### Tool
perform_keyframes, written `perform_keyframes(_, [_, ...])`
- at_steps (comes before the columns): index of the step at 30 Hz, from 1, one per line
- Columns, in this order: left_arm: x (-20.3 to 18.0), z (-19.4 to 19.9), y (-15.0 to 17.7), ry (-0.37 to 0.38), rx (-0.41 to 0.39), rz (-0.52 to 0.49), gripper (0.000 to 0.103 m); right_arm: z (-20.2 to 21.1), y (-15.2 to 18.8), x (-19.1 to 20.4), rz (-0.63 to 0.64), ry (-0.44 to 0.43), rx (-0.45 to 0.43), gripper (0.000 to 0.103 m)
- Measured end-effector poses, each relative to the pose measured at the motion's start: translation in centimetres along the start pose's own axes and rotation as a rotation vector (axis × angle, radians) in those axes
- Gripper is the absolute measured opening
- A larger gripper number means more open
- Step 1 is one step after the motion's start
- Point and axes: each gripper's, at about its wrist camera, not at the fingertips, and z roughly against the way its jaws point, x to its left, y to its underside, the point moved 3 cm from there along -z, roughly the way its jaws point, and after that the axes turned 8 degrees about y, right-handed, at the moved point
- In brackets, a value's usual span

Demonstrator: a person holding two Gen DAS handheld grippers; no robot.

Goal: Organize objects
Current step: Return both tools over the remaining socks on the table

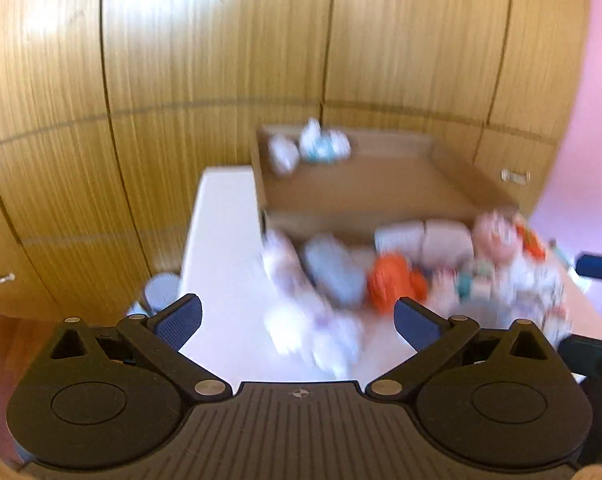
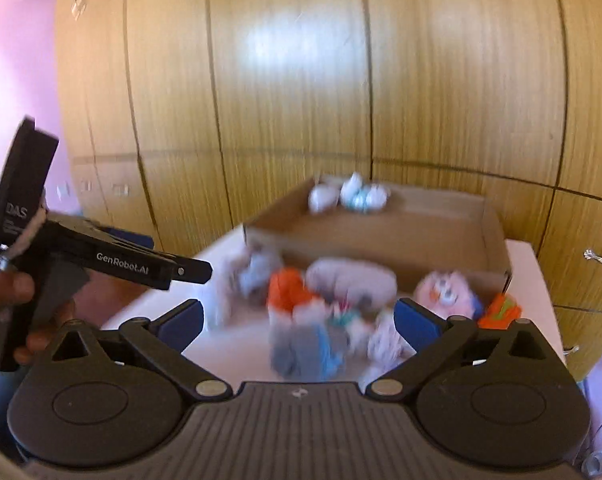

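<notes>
1. The left claw (image 1: 297, 320) is spread wide, its blue pads (image 1: 181, 320) apart and gripping nothing; it hangs above the near edge of the white desk (image 1: 221, 240).
2. In the right wrist view that same left claw shows side-on at the far left, held in a hand (image 2: 5, 292).
3. A heap of small bundled cloth items, blurred, lies on the desk in front of the cardboard box (image 1: 381, 188): a white bundle (image 1: 317, 332) nearest the left claw, a grey-blue one (image 1: 333, 272) behind it, an orange one (image 1: 393, 284) just beside that, and a pink one (image 1: 497, 236) further right.
4. Inside the box, at its far-left corner, sit three pale bundles (image 1: 313, 146) close together.
5. The right claw (image 2: 297, 320) is likewise released, fingers spread and holding nothing, over a grey-and-blue bundle (image 2: 305, 352) in the heap.
6. Wooden cupboard doors (image 2: 301, 80) stand behind the desk.
</notes>
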Motion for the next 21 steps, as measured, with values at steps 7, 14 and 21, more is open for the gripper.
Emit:
perform_keyframes(7, [-0.6, -1.9, 2.4, -0.052, -0.001, -0.022, 0.102, -4.3, 1.6, 0.7, 0.079, 0.007, 0.014, 0.099])
perform_keyframes(14, [-0.3, -3.4, 2.7, -0.056, -0.006, -0.058, 0.102, -3.9, 3.5, 1.0, 0.099, 0.001, 0.017, 0.099])
perform_keyframes(21, [-0.6, -4.4, 2.5, -0.026, 0.005, -0.107, 0.101, -4.4, 3.9, 1.0, 0.104, 0.001, 0.028, 0.097])
